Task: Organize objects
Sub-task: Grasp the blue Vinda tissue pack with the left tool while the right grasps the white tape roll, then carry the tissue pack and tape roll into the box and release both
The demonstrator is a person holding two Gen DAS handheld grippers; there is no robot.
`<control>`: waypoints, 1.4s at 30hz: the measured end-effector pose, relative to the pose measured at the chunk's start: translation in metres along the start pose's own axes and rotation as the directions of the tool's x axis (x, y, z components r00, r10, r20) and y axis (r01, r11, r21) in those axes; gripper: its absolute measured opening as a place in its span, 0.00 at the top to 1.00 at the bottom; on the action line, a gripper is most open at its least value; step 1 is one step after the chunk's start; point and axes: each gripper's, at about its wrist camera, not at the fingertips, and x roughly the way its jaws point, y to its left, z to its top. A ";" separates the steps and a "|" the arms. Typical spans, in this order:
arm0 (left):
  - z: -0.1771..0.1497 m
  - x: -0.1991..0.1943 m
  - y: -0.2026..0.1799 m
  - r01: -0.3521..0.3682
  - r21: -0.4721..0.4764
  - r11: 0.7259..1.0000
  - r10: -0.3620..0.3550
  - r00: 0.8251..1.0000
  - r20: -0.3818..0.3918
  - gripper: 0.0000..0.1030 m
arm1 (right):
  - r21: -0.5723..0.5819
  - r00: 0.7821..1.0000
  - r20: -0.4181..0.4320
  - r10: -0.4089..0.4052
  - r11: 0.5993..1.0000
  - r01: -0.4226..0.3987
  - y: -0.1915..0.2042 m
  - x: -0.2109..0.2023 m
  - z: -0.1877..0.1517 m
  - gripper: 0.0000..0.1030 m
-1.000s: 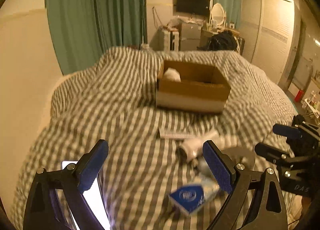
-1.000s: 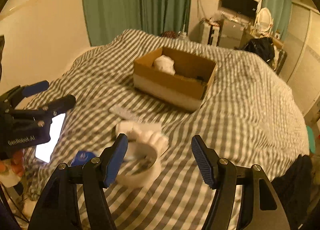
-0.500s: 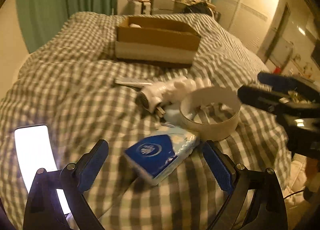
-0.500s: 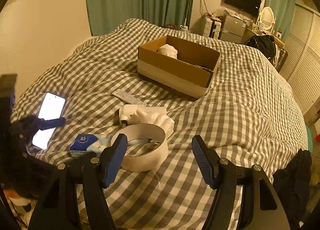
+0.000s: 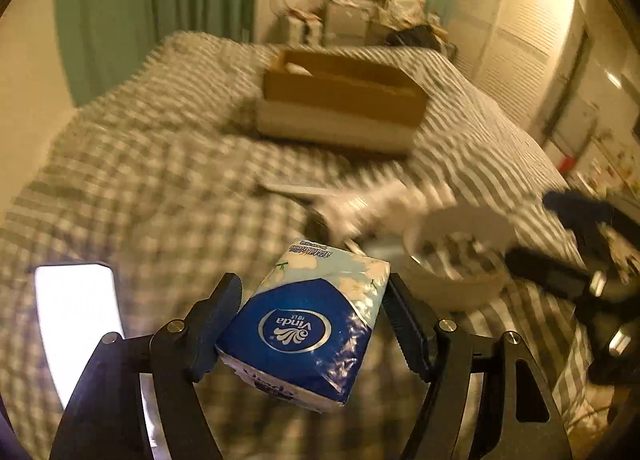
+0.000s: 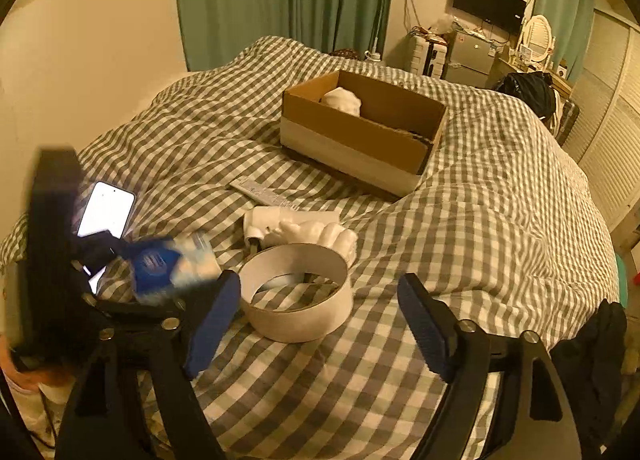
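In the left wrist view, motion blur smears the cardboard box [image 5: 340, 100], the white ring [image 5: 456, 256] and the white item just left of it beyond telling. The lit phone [image 5: 76, 324] is partly hidden behind the gripper's frame. In the right wrist view, the tissue pack [image 6: 168, 266] is blurred, its print unreadable, and the phone [image 6: 106, 214] is half covered.

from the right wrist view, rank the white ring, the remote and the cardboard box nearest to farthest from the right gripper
1. White ring: on the duvet just ahead of the right gripper, slightly left of centre.
2. Remote: farther up the bed, left of centre.
3. Cardboard box: farthest, mid-bed.
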 end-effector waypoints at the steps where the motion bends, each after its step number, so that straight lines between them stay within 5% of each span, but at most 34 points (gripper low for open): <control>1: 0.002 -0.004 0.004 -0.026 -0.003 1.000 0.026 1.000 0.014 0.28 | -0.010 1.000 -0.005 0.008 1.000 -0.009 0.004 0.002 -0.001 0.21; 4: 0.007 -0.014 0.015 -0.080 -0.015 0.997 0.080 0.996 0.040 0.28 | -0.038 1.000 -0.020 0.022 0.999 -0.023 0.015 0.010 -0.004 0.20; 12: 0.004 -0.017 0.030 -0.091 -0.026 0.996 0.092 0.995 0.048 0.28 | -0.097 0.996 -0.076 -0.046 0.995 0.039 0.027 0.045 -0.013 0.20; 21: 0.017 -0.014 0.027 -0.085 -0.004 0.996 0.085 0.993 0.083 0.28 | -0.104 0.998 0.033 -0.047 0.993 0.050 0.022 0.026 -0.002 0.22; 29: 0.077 -0.015 0.018 -0.084 0.066 0.994 0.073 0.984 0.162 0.28 | -0.070 0.988 0.149 -0.045 0.996 0.056 0.003 -0.001 0.037 0.22; 42: 0.201 0.031 -0.009 -0.078 0.116 0.990 0.052 0.976 0.210 0.28 | 0.005 0.965 0.252 -0.075 0.997 0.076 -0.069 0.014 0.144 0.22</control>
